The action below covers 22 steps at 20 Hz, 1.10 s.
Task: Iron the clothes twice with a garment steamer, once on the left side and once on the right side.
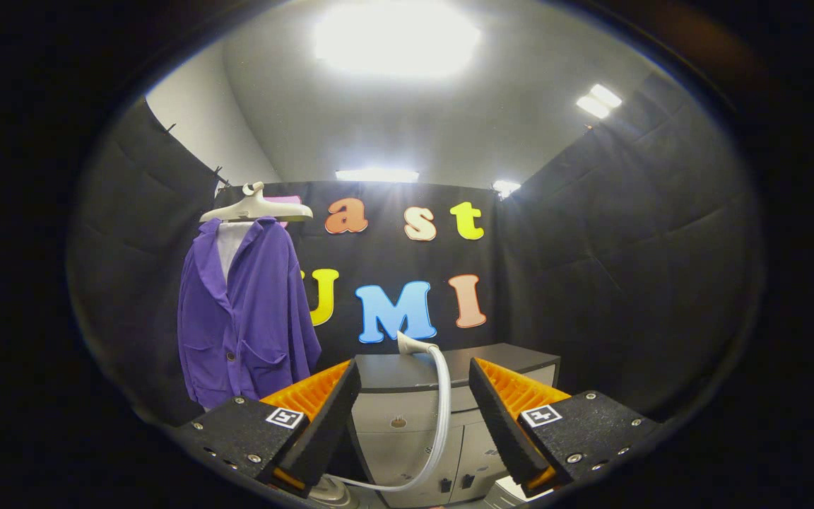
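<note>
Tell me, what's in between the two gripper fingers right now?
In the gripper view, the open gripper has the steamer's white hose curving up between its fingers, with the grey cabinet behind it.

A purple jacket point(248, 318) is hanging beyond the gripper point(414, 403), showing a plain, unpatterned cloth with a white lining at its open collar. A cream hanger point(256, 208) is carrying it. The garment steamer head point(410, 344) is showing off-white, and its hose point(441, 417) is running pale grey-white between the spread, empty fingers. The cabinet point(421, 417) ahead is wearing a dark charcoal top over light grey door fronts with small dark handles. The booth wall point(626, 268) is showing black quilted cloth. The ceiling point(449, 134) above is glowing pale grey under white lights. Black-and-white square markers are sitting on the gripper's finger mounts.
</note>
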### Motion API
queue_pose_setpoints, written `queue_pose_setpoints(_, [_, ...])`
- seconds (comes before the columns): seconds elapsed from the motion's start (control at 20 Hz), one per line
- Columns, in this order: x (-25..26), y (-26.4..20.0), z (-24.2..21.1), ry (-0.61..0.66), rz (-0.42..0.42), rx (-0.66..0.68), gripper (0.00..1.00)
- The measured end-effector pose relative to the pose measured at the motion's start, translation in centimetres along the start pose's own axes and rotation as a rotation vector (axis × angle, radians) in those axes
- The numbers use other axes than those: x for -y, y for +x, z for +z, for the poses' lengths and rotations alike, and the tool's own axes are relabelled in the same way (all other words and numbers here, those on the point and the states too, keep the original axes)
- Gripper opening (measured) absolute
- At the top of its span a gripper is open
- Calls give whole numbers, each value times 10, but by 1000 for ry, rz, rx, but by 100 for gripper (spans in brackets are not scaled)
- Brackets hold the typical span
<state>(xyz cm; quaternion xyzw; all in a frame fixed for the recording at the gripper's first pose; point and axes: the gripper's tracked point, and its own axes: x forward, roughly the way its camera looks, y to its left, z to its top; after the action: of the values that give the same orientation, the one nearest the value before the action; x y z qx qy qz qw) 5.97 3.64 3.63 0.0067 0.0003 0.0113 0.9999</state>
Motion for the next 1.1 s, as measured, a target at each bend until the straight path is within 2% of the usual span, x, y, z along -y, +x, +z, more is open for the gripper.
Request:
queue_pose_setpoints(0.45, [7, 93, 34, -16, 53, 9, 95])
queue_pose_setpoints(1.1, [60, 266, 7, 161, 197, -151, 95])
